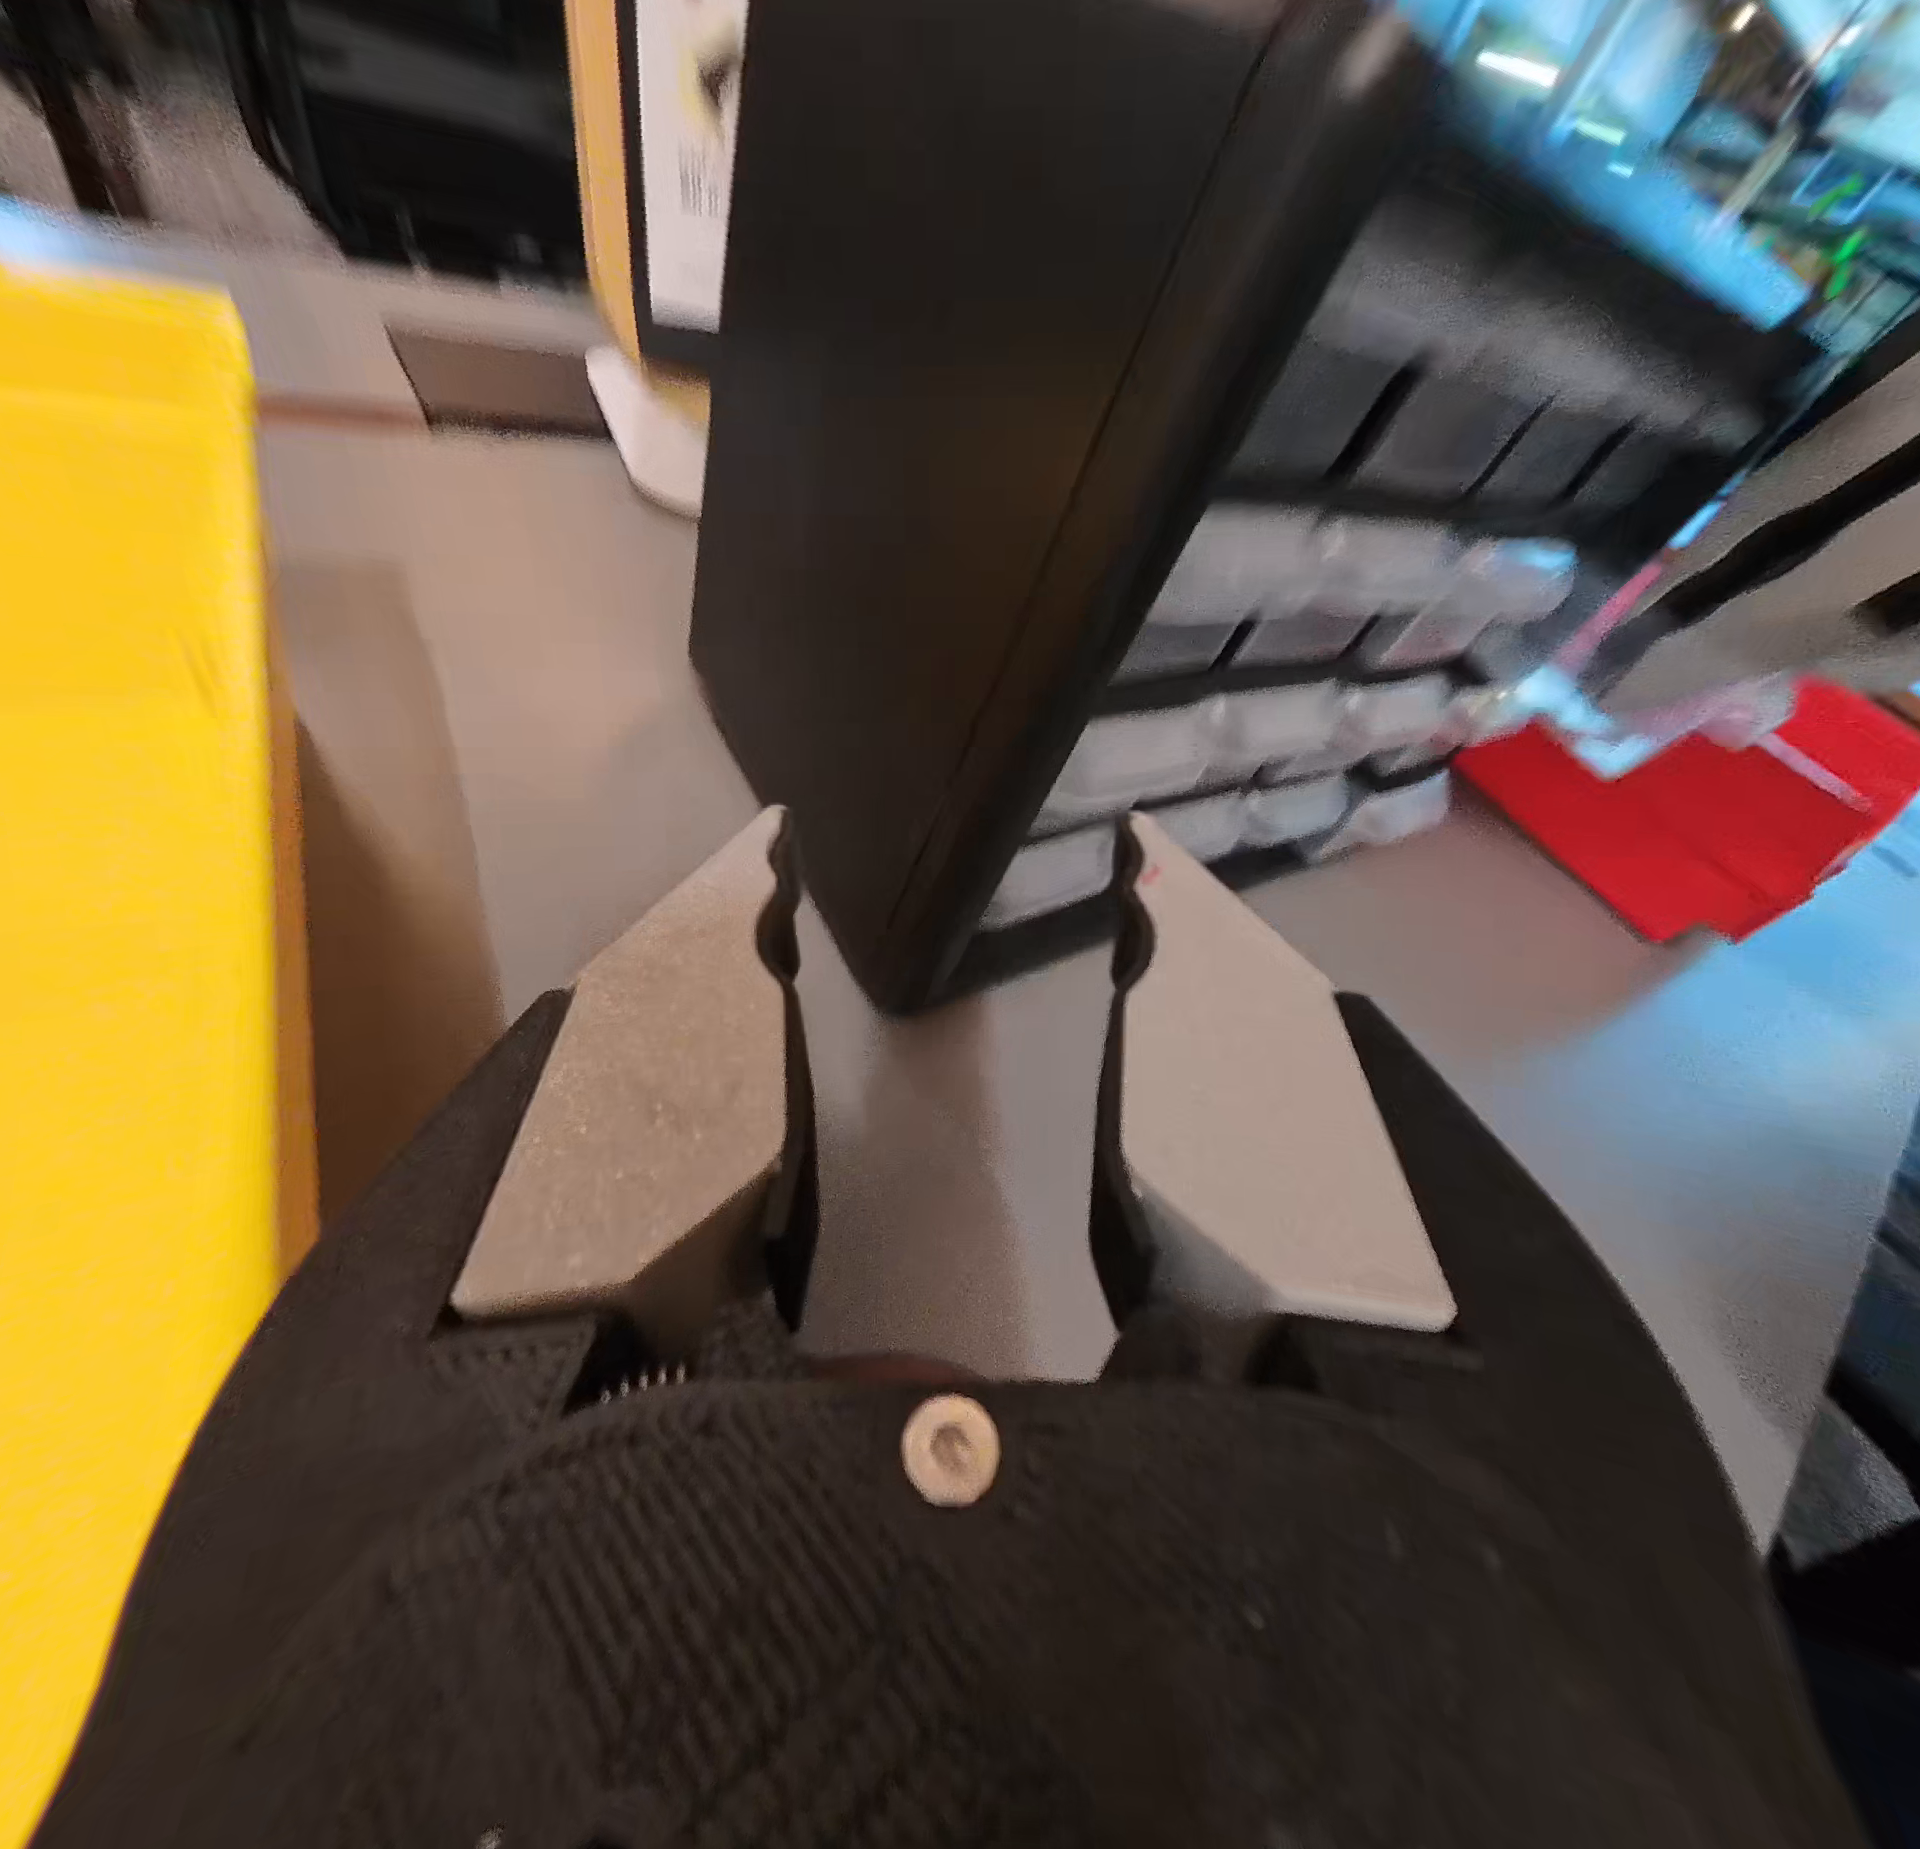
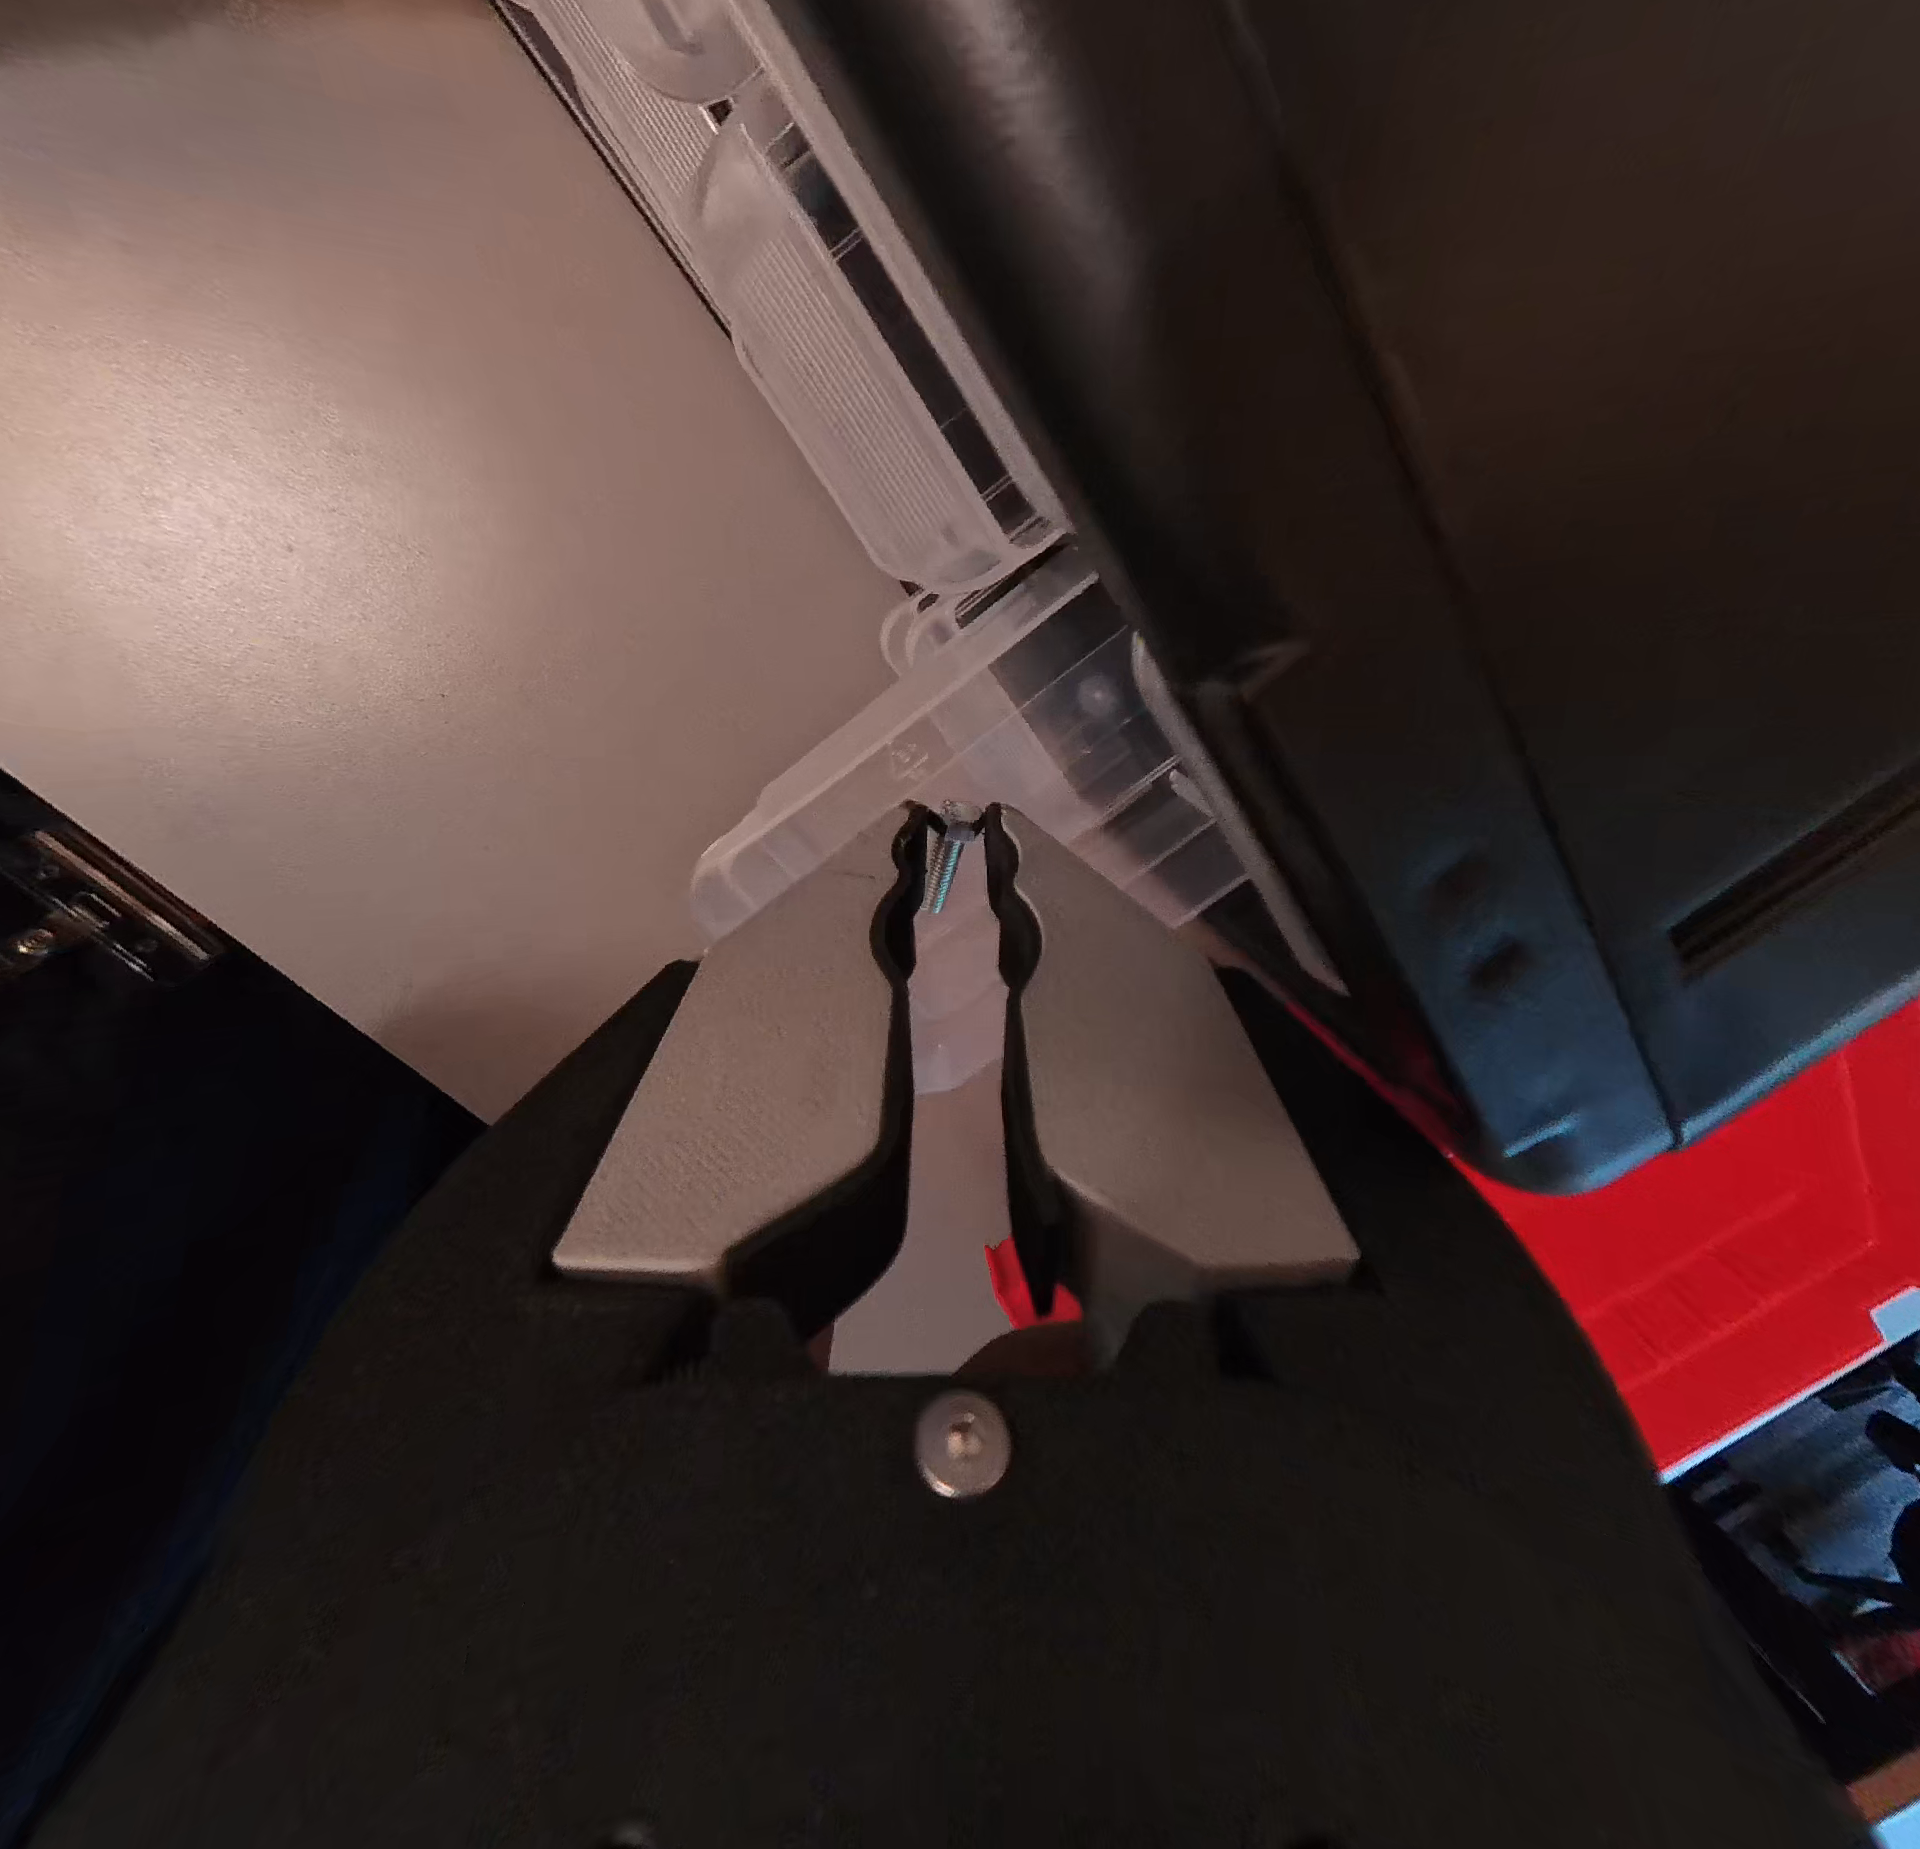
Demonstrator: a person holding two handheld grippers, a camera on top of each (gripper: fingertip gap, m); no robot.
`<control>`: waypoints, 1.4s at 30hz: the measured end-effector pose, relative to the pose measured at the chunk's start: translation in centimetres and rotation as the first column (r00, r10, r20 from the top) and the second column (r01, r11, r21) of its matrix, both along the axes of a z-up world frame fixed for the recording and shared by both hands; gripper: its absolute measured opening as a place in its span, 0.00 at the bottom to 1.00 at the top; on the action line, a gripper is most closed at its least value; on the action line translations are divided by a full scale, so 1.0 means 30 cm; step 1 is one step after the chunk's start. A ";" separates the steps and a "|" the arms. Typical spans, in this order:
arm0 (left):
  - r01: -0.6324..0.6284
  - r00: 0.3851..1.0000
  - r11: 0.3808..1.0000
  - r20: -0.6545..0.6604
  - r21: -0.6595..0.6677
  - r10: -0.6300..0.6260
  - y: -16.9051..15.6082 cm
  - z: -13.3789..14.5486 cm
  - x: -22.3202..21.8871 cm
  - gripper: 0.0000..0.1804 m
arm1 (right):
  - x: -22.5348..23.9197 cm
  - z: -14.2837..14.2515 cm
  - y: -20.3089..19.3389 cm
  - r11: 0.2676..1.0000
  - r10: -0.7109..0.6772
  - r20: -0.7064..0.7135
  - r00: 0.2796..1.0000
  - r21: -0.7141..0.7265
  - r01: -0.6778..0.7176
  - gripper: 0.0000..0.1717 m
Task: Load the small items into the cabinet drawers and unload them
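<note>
Right wrist view, small screw (image 2: pixel 943 857) pinched btwn right tongs (image 2: pixel 954 812) tips, by pulled-out clear drawer (image 2: pixel 831 823), left tongs (image 1: pixel 956 833) wide, bare.

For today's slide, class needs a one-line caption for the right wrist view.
Right gripper pinches a silver screw beside an open clear drawer of the black cabinet.
</note>
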State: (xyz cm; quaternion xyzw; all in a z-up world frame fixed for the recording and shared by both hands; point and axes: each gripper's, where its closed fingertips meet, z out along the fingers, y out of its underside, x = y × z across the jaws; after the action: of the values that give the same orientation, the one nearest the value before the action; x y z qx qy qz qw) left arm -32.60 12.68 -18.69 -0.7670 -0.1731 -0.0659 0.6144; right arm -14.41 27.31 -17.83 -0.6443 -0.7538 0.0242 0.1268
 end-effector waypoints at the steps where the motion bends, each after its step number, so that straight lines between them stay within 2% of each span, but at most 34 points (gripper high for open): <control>1: 0.004 1.000 0.999 -0.030 0.041 -0.003 -0.012 0.073 0.004 0.31 | -0.002 -0.001 -0.001 1.000 0.002 -0.005 1.000 -0.004 -0.002 0.05; 3: 0.038 0.994 0.995 -0.101 0.089 -0.029 -0.022 0.212 0.035 0.28 | -0.007 -0.002 -0.002 1.000 0.004 -0.014 1.000 -0.014 -0.004 0.05; 6: 0.113 0.979 0.991 -0.181 0.075 -0.098 0.009 0.369 0.097 0.28 | -0.016 -0.002 -0.003 1.000 0.010 -0.031 0.999 -0.019 -0.011 0.05; 9: 0.183 0.953 0.983 -0.249 0.030 -0.170 0.089 0.477 0.142 0.28 | -0.024 0.000 -0.013 0.999 0.018 -0.049 0.999 -0.029 -0.019 0.05; 11: 0.187 0.941 0.982 -0.280 -0.032 -0.188 0.155 0.508 0.132 0.28 | -0.027 0.003 -0.016 0.999 0.022 -0.063 0.998 -0.032 -0.024 0.05; 13: 0.205 0.937 0.971 -0.262 -0.122 -0.231 0.222 0.500 0.118 0.27 | -0.032 0.011 -0.021 0.999 0.024 -0.083 0.996 -0.038 -0.027 0.05; 15: 0.224 0.934 0.935 -0.213 -0.275 -0.287 0.271 0.429 0.102 0.19 | -0.037 0.023 -0.025 0.999 0.027 -0.111 0.993 -0.043 -0.032 0.05; 16: 0.200 0.934 0.911 -0.211 -0.359 -0.288 0.283 0.384 0.080 0.18 | -0.040 0.032 -0.027 0.998 0.031 -0.128 0.991 -0.044 -0.037 0.05; 17: 0.179 0.930 0.911 -0.239 -0.373 -0.281 0.296 0.379 0.064 0.18 | -0.042 0.042 -0.029 0.998 0.034 -0.147 0.989 -0.048 -0.042 0.05; 20: 0.190 0.929 0.889 -0.216 -0.417 -0.301 0.295 0.375 0.064 0.15 | -0.049 0.078 -0.034 0.996 0.038 -0.216 0.976 -0.065 -0.054 0.05; 28: 0.204 0.913 0.869 -0.232 -0.452 -0.335 0.295 0.373 0.079 0.10 | -0.040 0.190 -0.044 0.989 0.026 -0.395 0.918 -0.122 -0.080 0.05; 33: 0.205 0.912 0.863 -0.230 -0.461 -0.340 0.295 0.372 0.079 0.10 | -0.004 0.309 -0.014 0.986 -0.012 -0.525 0.851 -0.147 -0.077 0.05; 38: 0.199 0.910 0.858 -0.235 -0.474 -0.341 0.296 0.371 0.078 0.08 | 0.105 0.424 0.102 0.983 -0.108 -0.621 0.776 -0.181 -0.008 0.04; 42: 0.198 0.903 0.858 -0.253 -0.473 -0.348 0.302 0.370 0.083 0.04 | 0.245 0.437 0.253 0.978 -0.197 -0.639 0.744 -0.181 0.104 0.04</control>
State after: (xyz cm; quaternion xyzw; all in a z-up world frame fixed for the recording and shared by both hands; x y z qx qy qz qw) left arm -30.10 21.75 -7.58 -0.9015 0.0340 0.0161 0.4311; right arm -7.06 34.91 -4.73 -0.6610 -0.6042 0.2875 0.3397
